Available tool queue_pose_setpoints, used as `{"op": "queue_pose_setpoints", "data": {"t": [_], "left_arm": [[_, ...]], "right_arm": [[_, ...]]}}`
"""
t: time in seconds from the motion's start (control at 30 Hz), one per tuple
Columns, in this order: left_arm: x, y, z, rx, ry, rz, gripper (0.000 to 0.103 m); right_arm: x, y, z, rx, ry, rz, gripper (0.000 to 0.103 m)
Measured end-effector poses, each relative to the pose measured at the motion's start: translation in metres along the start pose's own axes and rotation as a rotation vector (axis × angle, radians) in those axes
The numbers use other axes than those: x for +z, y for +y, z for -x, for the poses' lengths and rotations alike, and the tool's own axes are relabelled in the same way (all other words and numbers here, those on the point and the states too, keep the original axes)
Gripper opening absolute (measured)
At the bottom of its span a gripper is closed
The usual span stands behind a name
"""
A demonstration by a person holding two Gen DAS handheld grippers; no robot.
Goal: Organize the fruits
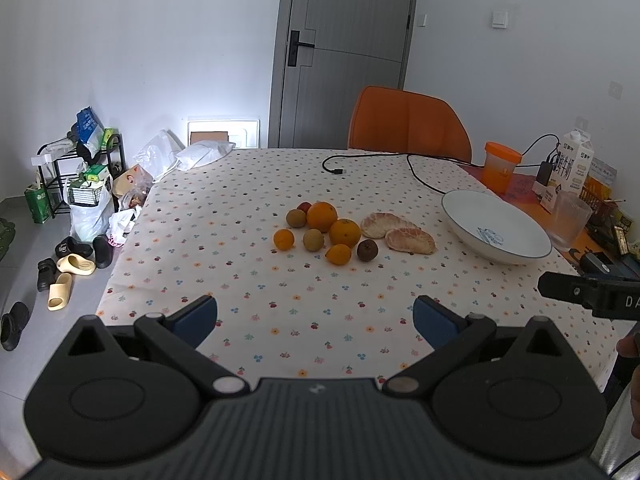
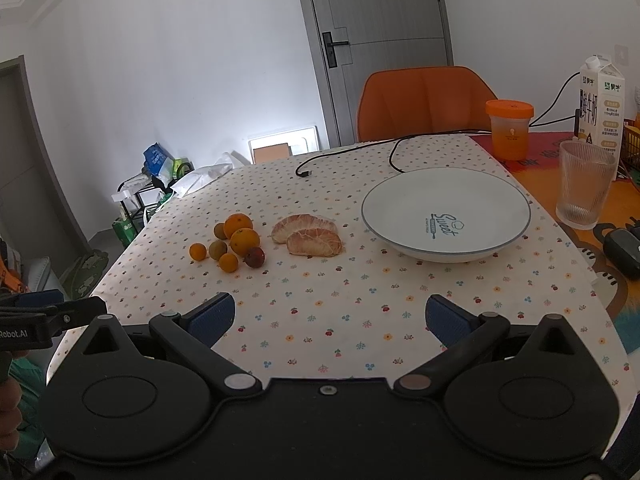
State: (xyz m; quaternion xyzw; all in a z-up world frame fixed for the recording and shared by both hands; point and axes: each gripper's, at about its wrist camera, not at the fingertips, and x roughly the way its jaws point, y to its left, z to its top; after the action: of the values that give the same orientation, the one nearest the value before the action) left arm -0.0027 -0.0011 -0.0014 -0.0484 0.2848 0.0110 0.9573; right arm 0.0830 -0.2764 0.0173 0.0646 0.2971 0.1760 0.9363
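From the left wrist view, the left gripper (image 1: 315, 322) hangs over the near part of the desk (image 1: 240, 280), its blue fingers (image 1: 196, 320) spread wide with nothing between them. Ahead of it, well apart, the fruit sits in a loose cluster: 2 large oranges (image 1: 322, 216), 2 smaller ones at the front and left, 2 brownish round fruits, a dark red fruit (image 1: 367, 250) and another red one half hidden at the back. Just right of the cluster lie 2 peeled pomelo pieces (image 1: 410, 241), touching each other. The white bowl (image 1: 460, 216) stands empty to the right, near the pomelo.

From the right wrist view, the right gripper (image 2: 330, 320) is also wide open and holds nothing, low over the near desk. The bowl (image 2: 384, 220) is almost straight ahead, the pomelo between bowl and cluster.

My guess is the fruit goes into the bowl, and no piece is taken yet. The pomelo looks soft, so a light squeeze across its thick middle seems wise. Outer fruit first: the rounds touch and could roll. A ribbed glass (image 2: 584, 188) stands just right of the bowl, so lower pieces in from the left.
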Motion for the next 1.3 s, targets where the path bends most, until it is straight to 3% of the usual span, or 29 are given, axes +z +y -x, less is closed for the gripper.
{"op": "queue_pose_setpoints", "data": {"t": [0.7, 1.3], "left_arm": [[0.020, 0.002, -0.041, -0.009, -0.003, 0.028, 0.103], [0.029, 0.004, -0.094, -0.030, 0.030, 0.054, 0.101]], "right_arm": [[0.009, -0.009, -0.027, -0.019, 0.009, 0.022, 0.103], [0.018, -0.021, -0.069, 0.041, 0.011, 0.024, 0.103]]}}
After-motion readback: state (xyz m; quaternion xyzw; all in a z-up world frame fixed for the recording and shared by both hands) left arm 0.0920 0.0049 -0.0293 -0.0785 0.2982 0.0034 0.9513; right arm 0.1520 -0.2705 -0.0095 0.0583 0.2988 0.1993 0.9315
